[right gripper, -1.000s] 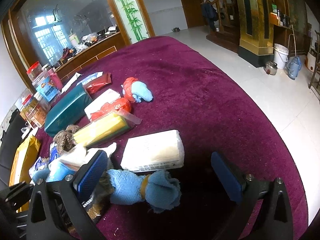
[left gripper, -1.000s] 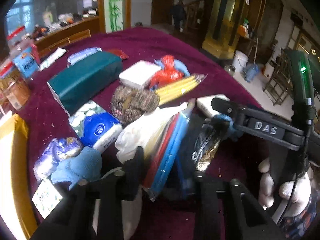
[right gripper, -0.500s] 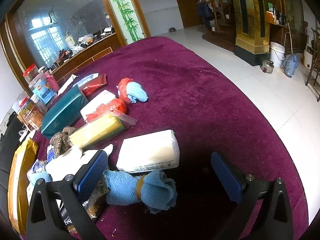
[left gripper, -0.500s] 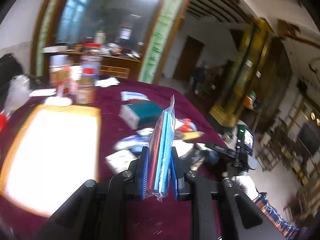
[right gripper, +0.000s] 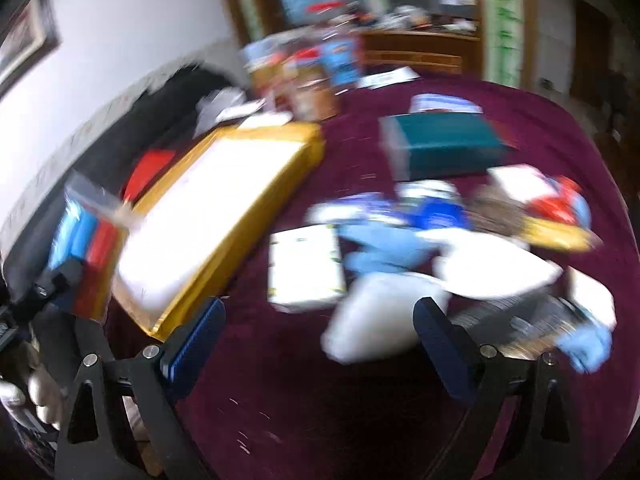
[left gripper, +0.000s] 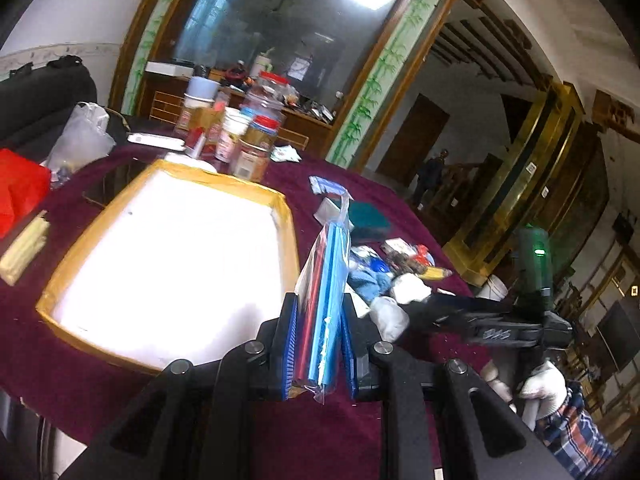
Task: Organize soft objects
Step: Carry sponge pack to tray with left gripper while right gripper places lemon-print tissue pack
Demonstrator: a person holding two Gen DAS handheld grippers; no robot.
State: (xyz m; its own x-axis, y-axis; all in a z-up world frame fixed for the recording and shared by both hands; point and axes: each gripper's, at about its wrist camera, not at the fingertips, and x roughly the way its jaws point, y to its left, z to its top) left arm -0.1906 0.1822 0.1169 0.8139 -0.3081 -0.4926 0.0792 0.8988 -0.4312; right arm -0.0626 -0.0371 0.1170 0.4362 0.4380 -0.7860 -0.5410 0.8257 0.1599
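left gripper [left gripper: 318,354]: jaws clamped tight on a clear plastic packet [left gripper: 326,308] with red and blue strips inside; it sticks up on edge between the pads, lifted off the table.
packet spot: right beside the near right corner of the tray [left gripper: 286,216], which is a big white thing with a yellow taped rim, nothing in it that I can see.
right gripper [right gripper: 316,344]: jaws wide apart but they've just been closing in a bit, nothing between them, only bare maroon cloth underneath. This view is pretty smeared.
soft stuff pile [right gripper: 400,240]: white bundle, light blue cloth and a few packets heaped on the table [right gripper: 360,420], just past the right jaws.
teal box [right gripper: 440,146]: further back, apart from the pile.
jars [left gripper: 248,140]: clustered behind the tray's far edge.
right hand [left gripper: 536,384]: white glove, plaid sleeve.
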